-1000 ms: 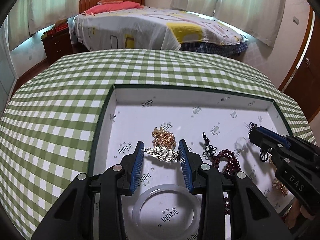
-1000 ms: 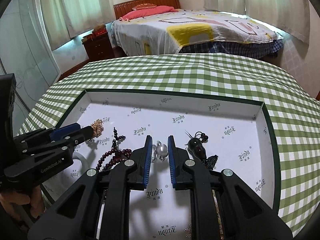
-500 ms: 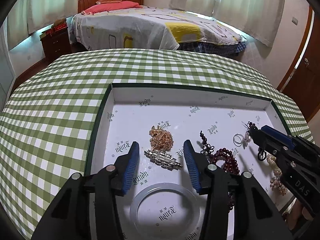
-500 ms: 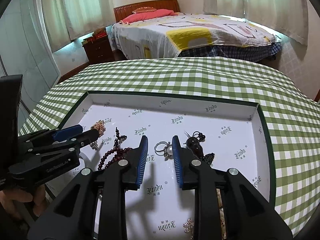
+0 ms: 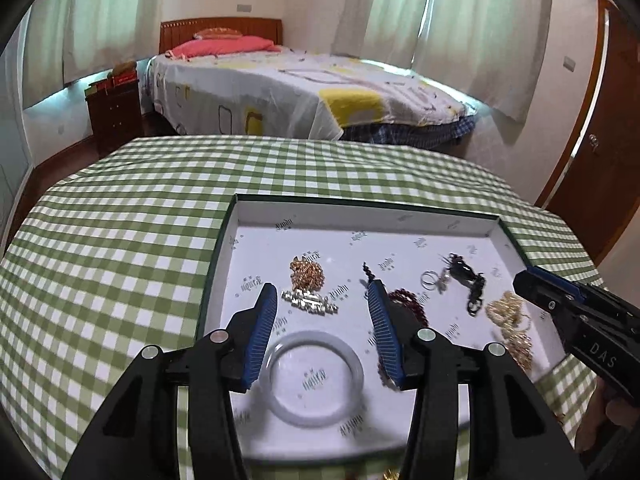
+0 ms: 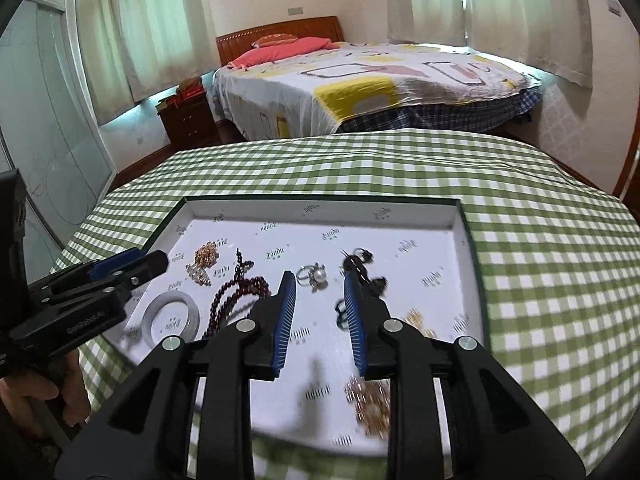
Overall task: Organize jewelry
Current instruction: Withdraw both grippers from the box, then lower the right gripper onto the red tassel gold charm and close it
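A shallow white tray (image 5: 360, 216) with a green rim (image 6: 320, 200) holds the jewelry. In the left wrist view, my left gripper (image 5: 322, 300) is open and empty, above a silver rhinestone bar (image 5: 309, 302), a gold cluster (image 5: 307, 274) and a white bangle (image 5: 315, 378). A dark red bead bracelet (image 5: 404, 300) lies by its right finger. In the right wrist view, my right gripper (image 6: 319, 286) is open and empty, just short of a pearl ring (image 6: 315, 277). A black bead piece (image 6: 362, 270) lies beside its right finger.
The tray sits on a table with a green checked cloth (image 5: 120, 248). A gold chain (image 5: 510, 320) lies at the tray's right side, and gold pieces (image 6: 370, 404) lie near its front edge. A bed (image 5: 300, 92) and a nightstand (image 5: 114, 108) stand beyond the table.
Both grippers have opened and pulled back and up from the tray. The left let go of the silver bar, the right let go of the pearl ring; both pieces lie on the tray.
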Available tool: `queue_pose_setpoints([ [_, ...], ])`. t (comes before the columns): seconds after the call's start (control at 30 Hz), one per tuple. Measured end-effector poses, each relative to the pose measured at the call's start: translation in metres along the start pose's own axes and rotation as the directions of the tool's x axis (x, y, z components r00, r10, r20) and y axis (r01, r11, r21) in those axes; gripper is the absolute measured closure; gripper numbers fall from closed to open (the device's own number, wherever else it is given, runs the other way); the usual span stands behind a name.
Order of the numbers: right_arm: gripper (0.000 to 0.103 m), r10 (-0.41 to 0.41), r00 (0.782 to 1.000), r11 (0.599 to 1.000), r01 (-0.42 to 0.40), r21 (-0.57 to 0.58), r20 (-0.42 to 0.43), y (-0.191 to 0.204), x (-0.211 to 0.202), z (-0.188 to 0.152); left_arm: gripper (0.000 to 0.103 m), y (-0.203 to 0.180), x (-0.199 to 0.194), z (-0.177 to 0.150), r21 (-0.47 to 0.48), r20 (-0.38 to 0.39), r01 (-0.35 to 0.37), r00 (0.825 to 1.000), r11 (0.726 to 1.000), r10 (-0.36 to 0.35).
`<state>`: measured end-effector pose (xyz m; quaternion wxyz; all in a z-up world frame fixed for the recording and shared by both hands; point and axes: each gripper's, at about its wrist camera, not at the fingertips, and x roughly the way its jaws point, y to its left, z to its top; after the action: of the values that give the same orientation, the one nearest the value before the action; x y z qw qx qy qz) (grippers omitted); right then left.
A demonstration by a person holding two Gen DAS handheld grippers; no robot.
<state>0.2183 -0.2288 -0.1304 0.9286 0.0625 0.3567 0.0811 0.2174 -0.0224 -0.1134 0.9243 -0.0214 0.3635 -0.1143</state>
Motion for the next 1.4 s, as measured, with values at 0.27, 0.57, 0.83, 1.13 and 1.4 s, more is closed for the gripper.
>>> queue_pose_setpoints([
  [0.27,0.078,-0.046,0.999,0.999,0.046,0.019,-0.004,-0.01,-0.037,-0.03,0.056,-0.008,-0.033,-0.017,0.018,0.045,0.007,0.999,1.0,-0.007],
  [0.57,0.077,-0.09,0.994,0.994,0.093,0.054,-0.064,-0.024,-0.055,-0.075,0.056,-0.01,-0.05,-0.049,0.042,0.034,-0.019,0.999,0.999,0.018],
  [0.83,0.077,-0.09,0.99,0.993,0.098,0.07,-0.11,-0.027,-0.051,-0.102,0.056,-0.005,-0.054,-0.073,0.029,-0.009,-0.042,0.999,0.999,0.042],
  [1.13,0.077,-0.094,0.986,0.992,0.104,0.066,-0.141,-0.025,-0.039,-0.107,0.056,-0.001,-0.053,-0.084,0.026,-0.034,-0.047,0.998,0.999,0.048],
  [1.4,0.077,-0.082,0.986,0.992,0.095,0.081,-0.146,-0.027,-0.041,-0.109,0.056,-0.004,-0.05,-0.087,0.033,-0.044,-0.039,0.998,0.999,0.04],
])
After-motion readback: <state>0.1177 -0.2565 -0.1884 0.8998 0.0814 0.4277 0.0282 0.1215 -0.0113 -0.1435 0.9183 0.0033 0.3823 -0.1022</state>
